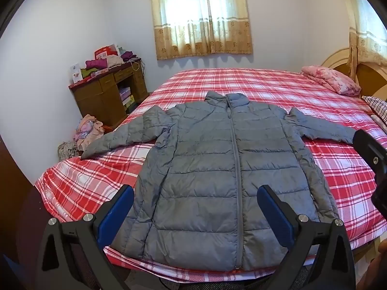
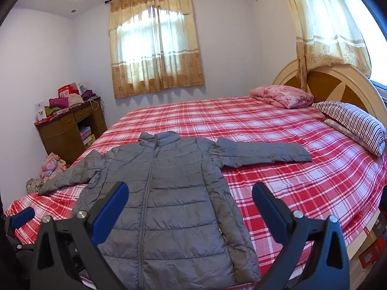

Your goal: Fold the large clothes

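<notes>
With both your left claw point(image 1: 195, 207) and right claw point(image 2: 189, 205) wide and empty, grip one sleeve cuff point(image 2: 298, 155) of the jacket point(image 1: 217, 169) and fold it squarely across the chest.

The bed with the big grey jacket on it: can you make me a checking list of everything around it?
Surface: bed under a red plaid sheet, smooth.
Job's things: grey puffer jacket lies flat, front up, zipped, both sleeves spread out, hem at the near edge; not folded yet.
Clutter: pink folded blanket and striped pillow by the headboard; heaped desk; clothes pile on the floor.
Grippers: left gripper and right gripper both open, above the hem, fingers holding nothing.
Cables: a thin cord hangs at the desk, far from the jacket.
Surroundings: curtained window, white walls.
</notes>
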A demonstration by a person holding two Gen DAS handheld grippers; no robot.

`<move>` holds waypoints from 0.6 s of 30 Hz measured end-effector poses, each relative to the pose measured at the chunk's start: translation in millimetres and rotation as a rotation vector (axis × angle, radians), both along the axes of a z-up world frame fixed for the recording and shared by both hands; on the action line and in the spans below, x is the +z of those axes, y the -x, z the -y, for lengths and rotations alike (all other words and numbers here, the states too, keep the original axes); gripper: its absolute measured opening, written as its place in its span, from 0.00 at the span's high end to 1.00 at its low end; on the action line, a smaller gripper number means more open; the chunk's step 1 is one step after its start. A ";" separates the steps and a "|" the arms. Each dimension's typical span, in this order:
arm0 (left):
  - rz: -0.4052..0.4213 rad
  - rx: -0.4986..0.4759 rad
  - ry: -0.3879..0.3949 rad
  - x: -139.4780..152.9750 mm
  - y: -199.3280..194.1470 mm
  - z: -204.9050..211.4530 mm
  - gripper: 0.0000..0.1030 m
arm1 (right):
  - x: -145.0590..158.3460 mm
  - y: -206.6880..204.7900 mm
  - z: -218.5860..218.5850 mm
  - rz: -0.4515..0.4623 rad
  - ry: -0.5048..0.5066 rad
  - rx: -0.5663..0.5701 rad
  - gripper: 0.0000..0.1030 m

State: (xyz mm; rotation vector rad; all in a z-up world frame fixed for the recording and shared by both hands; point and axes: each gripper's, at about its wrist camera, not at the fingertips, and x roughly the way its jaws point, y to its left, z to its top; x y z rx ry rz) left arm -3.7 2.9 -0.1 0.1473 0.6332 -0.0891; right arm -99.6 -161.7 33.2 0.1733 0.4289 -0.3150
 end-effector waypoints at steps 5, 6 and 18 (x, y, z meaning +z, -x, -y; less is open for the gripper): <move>0.011 -0.013 -0.007 -0.1 4.3 5.5 0.01 | 0.9 0.5 -0.6 0.003 0.006 -0.001 0.00; 0.013 -0.013 -0.008 0.0 5.2 6.4 0.01 | 1.1 0.2 -0.5 0.003 0.005 0.000 0.00; 0.048 -0.019 0.009 11.0 10.0 2.1 0.01 | 3.4 3.0 -0.3 0.017 0.013 0.001 0.00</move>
